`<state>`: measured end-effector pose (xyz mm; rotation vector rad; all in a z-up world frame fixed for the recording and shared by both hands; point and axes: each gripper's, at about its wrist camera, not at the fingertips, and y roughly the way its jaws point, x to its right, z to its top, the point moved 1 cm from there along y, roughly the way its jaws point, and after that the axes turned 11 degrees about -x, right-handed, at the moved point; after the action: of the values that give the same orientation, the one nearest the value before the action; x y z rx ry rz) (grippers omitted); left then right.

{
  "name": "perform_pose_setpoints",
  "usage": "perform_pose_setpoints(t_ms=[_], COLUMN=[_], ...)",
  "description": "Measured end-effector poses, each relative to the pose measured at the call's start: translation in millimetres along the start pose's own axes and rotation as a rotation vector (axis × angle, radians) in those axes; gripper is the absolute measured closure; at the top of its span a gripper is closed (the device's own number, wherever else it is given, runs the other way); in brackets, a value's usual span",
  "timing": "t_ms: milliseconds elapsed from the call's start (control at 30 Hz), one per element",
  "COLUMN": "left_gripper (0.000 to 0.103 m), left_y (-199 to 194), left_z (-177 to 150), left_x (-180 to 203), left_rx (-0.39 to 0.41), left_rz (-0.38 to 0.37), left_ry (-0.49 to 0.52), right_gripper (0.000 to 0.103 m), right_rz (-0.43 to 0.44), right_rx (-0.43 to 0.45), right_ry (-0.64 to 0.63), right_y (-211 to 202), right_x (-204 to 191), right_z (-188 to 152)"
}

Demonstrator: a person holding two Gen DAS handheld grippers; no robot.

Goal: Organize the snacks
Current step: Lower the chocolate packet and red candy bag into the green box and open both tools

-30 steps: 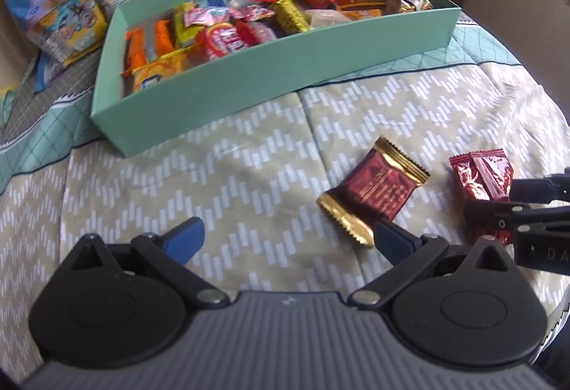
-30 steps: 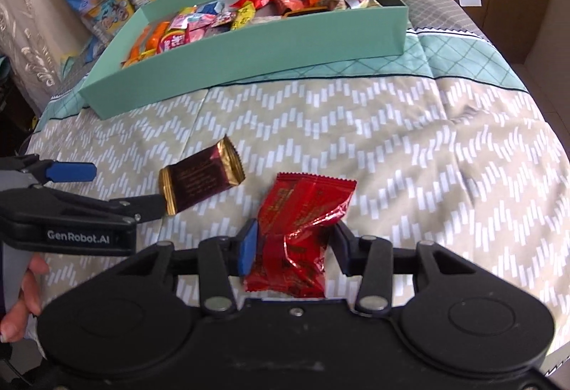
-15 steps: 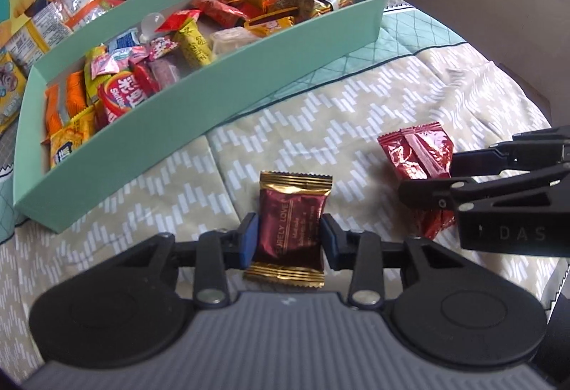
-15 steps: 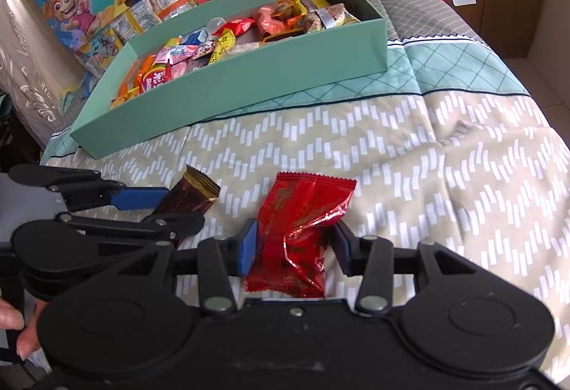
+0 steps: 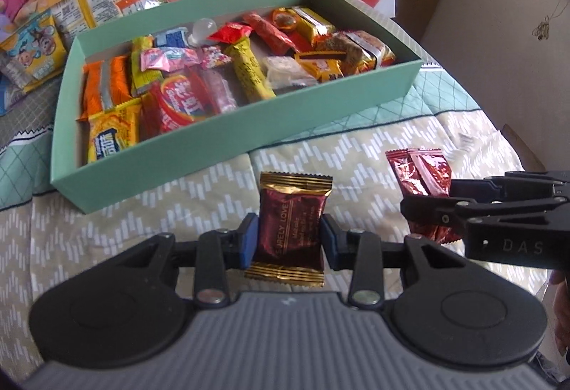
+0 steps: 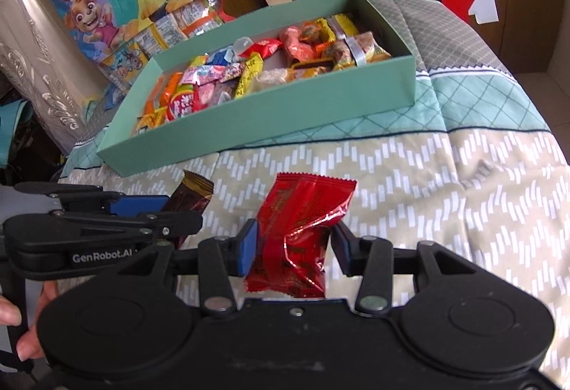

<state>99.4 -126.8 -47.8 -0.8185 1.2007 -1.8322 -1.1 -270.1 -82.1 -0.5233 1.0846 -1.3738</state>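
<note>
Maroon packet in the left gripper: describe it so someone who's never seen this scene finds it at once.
Start at the green box of snacks on the patterned quilt. In front of it, the left gripper is shut on the maroon packet, upright between the blue pads. Its gold ends and matte dark wrapper set it apart from the shiny red packet in the right gripper.

The left gripper [image 5: 288, 242] has blue pads [image 5: 247, 244] around a dark red and gold candy [image 5: 290, 229]. Ahead sits a green box [image 5: 249, 126] on a tan bed cover [image 5: 392, 147] with white zigzags.
</note>
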Motion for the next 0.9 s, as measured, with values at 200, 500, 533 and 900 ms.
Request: perform_pose_setpoints(t_ms=[200, 500, 533, 900], left_gripper=[0.066, 0.066, 0.066, 0.066], left_y=[-24.8, -27.6, -25.8, 8.1], left_z=[33.8, 90.2, 94.9, 124.5], left_x=[-36.6, -96.6, -99.8, -121.0], left_rx=[0.075, 0.114, 0.113, 0.078], left_rz=[0.032, 0.084, 0.085, 0.085], left_ry=[-0.075, -0.190, -0.197, -0.234], right_gripper=[0.059, 0.059, 0.059, 0.059], right_rz=[0.025, 0.049, 0.051, 0.034], right_rx=[0.043, 0.068, 0.065, 0.015], right_ry=[-0.004, 0.002, 0.003, -0.009], right_y=[-7.6, 19.3, 24.0, 85.0], right_x=[-5.3, -20.4, -21.8, -31.4], right_z=[48.1, 139.3, 146.4, 198.6])
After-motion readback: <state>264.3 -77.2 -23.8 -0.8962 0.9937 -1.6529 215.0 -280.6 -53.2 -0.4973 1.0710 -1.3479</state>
